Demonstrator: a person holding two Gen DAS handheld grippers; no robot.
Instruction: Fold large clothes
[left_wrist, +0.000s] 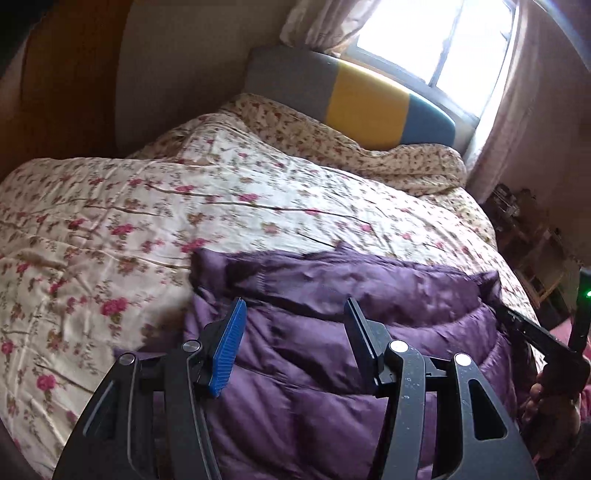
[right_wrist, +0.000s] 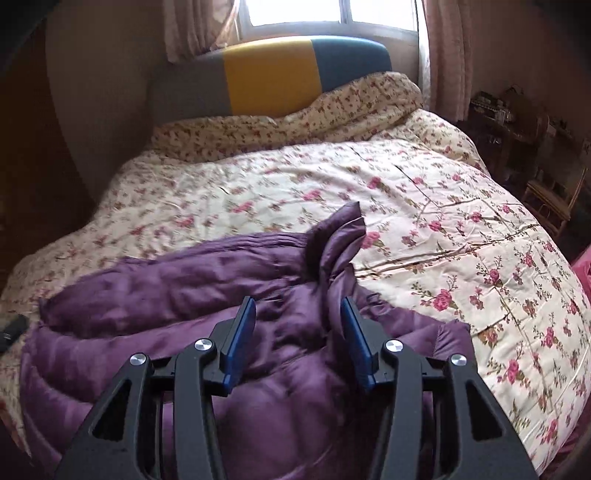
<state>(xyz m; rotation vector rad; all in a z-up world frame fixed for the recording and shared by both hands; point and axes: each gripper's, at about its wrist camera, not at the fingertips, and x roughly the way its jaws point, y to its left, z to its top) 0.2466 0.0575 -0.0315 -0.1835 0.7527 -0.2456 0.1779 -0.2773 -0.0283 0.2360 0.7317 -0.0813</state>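
Observation:
A purple quilted puffer jacket (left_wrist: 332, 332) lies on the near part of a bed, its upper part folded over in a long roll (right_wrist: 177, 288). In the right wrist view one corner of the jacket sticks up in a crumpled peak (right_wrist: 343, 236). My left gripper (left_wrist: 295, 306) hovers over the jacket's left half, jaws open, nothing between the pads. My right gripper (right_wrist: 297, 302) hangs over the right half just short of the peak, also open and not touching the fabric. A hand (left_wrist: 550, 398) holding a black gripper body shows at the right edge of the left wrist view.
A cream bedspread with pink flowers (right_wrist: 424, 229) covers the bed. A rumpled small-flowered quilt (right_wrist: 332, 107) lies against a grey, yellow and blue headboard (right_wrist: 269, 74) under a bright window (left_wrist: 436, 40). Cluttered shelves (right_wrist: 524, 129) stand right of the bed, wooden furniture (left_wrist: 66, 74) left.

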